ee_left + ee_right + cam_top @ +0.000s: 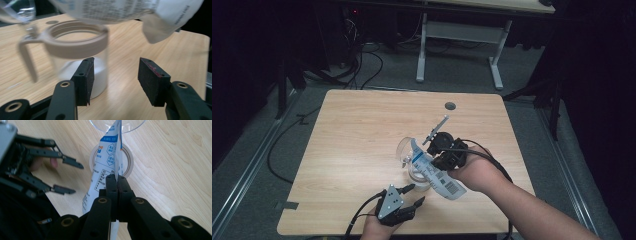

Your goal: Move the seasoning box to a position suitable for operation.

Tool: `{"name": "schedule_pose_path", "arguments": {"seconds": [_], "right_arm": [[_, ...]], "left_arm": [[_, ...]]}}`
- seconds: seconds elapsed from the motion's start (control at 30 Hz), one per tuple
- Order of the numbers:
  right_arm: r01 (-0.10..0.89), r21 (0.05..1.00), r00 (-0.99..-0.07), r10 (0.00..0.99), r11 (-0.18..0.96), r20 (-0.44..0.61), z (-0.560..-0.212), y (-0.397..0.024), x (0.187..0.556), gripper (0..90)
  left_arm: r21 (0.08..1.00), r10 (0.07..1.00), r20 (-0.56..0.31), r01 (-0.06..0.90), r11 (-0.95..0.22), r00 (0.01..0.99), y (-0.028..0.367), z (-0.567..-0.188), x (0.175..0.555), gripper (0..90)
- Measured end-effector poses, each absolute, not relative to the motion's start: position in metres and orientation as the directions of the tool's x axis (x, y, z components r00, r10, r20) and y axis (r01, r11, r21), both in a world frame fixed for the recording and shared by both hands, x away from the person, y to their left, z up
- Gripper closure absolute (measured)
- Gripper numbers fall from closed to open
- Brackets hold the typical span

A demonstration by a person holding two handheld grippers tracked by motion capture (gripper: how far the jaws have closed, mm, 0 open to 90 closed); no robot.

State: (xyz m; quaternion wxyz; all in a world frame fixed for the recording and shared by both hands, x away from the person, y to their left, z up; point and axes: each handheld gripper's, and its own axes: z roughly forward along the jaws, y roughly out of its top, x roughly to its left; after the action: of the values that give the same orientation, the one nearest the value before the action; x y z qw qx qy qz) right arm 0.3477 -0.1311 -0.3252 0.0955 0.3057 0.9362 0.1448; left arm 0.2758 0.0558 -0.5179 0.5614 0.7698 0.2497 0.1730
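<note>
Wood-grain table (352,130): your right gripper (443,159) pinches a printed pouch (437,175) over the jar (418,176); your left gripper (413,196) stands empty beside it.

Your right forearm enters the high view from 5 o'clock, hand wrapped on the gripper body, jaws pressed together on the pouch edge so it hangs tilted above the jar mouth. Your left hand sits at 6 o'clock, jaws apart and pointing toward 1 o'clock at the jar, touching nothing. Consult the left gripper view for the jar's beige collar (75,40), its handle and the white fill at the bottom. Consult the right gripper view for the pouch's blue print (110,152), the clear hinged lid (130,125) at 12 o'clock and the left gripper's spread jaws at 9 o'clock.
</note>
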Motion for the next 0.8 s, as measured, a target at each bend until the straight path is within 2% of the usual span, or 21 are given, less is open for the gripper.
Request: {"name": "schedule_pose_path", "arguments": {"seconds": [0.4, 0.8], "right_arm": [[0.545, 0.335, -0.797, 0.599, 0.769, -0.08, -0.323, -0.137, 0.349, 89.9], [0.6, 0.351, -0.747, 0.661, 0.719, -0.077, -0.322, -0.159, 0.356, 89.8]], "left_arm": [[0.95, 0.633, -0.047, 0.231, -0.211, 0.773, 0.081, -0.52, 0.284, 47.4], [0.947, 0.64, -0.038, 0.233, -0.223, 0.767, 0.085, -0.522, 0.285, 47.4]]}}
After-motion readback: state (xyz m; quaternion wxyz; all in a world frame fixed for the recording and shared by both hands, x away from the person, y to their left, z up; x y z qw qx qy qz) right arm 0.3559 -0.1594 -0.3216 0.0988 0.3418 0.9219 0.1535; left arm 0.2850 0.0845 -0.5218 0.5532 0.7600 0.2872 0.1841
